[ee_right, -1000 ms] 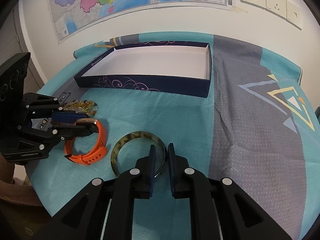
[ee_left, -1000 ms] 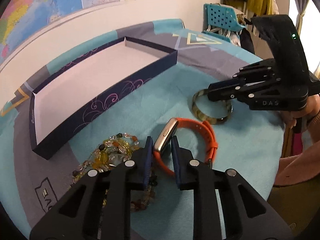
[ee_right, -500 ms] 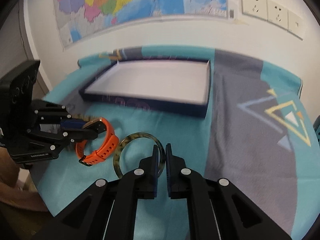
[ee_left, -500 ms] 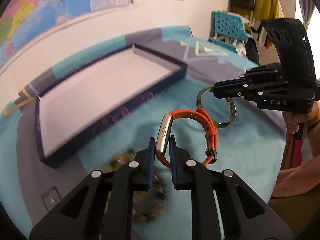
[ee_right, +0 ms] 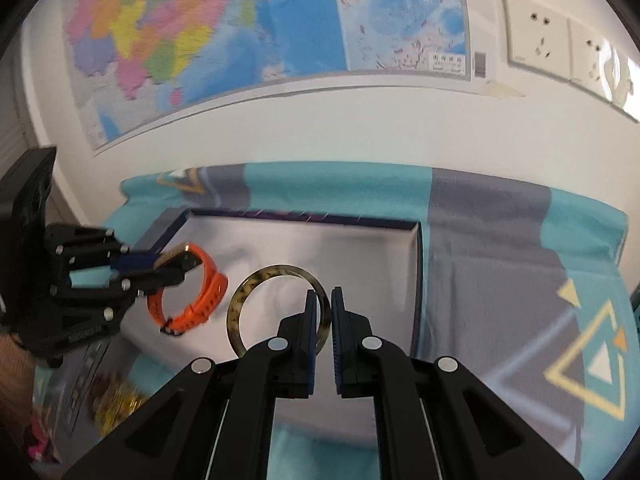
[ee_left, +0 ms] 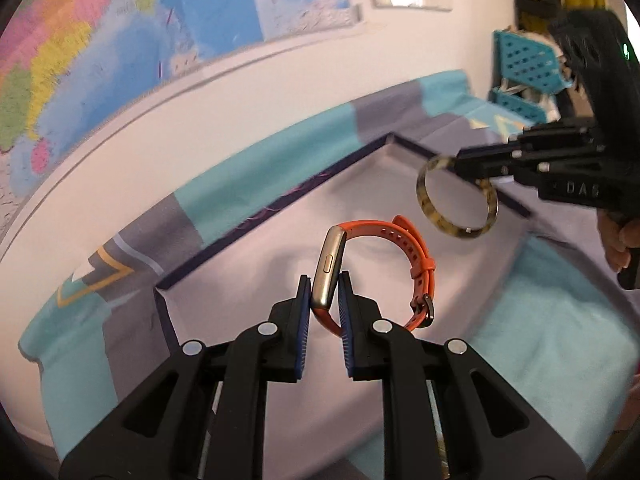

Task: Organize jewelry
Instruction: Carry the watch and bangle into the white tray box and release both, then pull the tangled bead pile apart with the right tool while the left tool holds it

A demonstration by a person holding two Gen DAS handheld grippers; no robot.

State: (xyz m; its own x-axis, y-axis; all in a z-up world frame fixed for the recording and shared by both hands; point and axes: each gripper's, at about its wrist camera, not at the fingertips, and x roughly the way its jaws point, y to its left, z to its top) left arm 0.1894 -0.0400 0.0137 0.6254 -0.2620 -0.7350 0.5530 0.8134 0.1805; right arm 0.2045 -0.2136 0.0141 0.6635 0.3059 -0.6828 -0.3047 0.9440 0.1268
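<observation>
My left gripper [ee_left: 324, 284] is shut on the gold case of an orange-strapped watch [ee_left: 404, 248] and holds it in the air over the white inside of the dark blue box [ee_left: 248, 224]. My right gripper [ee_right: 325, 300] is shut on a tortoiseshell bangle [ee_right: 256, 284] and holds it above the same box [ee_right: 360, 248]. In the right wrist view the left gripper [ee_right: 176, 266] with the watch [ee_right: 200, 296] is at the left. In the left wrist view the right gripper [ee_left: 476, 168] with the bangle [ee_left: 440, 216] is at the upper right.
A beaded necklace [ee_right: 116, 404] lies blurred on the teal and grey cloth [ee_right: 520, 248] in front of the box, at lower left. A wall with a map [ee_right: 240, 28] and sockets [ee_right: 536, 44] stands right behind the table. A teal crate [ee_left: 524, 64] is at the far right.
Both grippers have lifted their pieces off the cloth and carried them forward, from in front of the box to above its inside. The necklace stayed behind.
</observation>
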